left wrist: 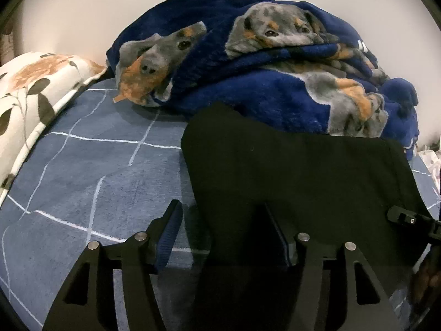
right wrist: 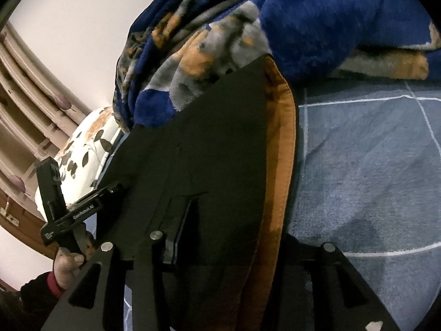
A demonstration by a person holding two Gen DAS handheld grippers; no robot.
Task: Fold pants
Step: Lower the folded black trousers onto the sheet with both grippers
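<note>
The black pants (left wrist: 297, 171) lie on the blue checked bedsheet (left wrist: 82, 165), their far end against the dog-print blanket. In the right wrist view the pants (right wrist: 215, 143) show an orange lining strip (right wrist: 281, 149) along the right edge. My left gripper (left wrist: 223, 220) is open; its jaws straddle the pants' left edge, left finger (left wrist: 171, 226) over the sheet, right finger over the black cloth. My right gripper (right wrist: 228, 234) has its jaws apart around the pants' near end; the left finger (right wrist: 179, 229) lies on the cloth, the right finger is hidden under it.
A bunched blue dog-print blanket (left wrist: 261, 55) fills the far side of the bed. A floral pillow (left wrist: 33, 88) lies at the left. The other gripper and the hand holding it (right wrist: 63, 215) show at the left of the right wrist view. A white wall stands behind.
</note>
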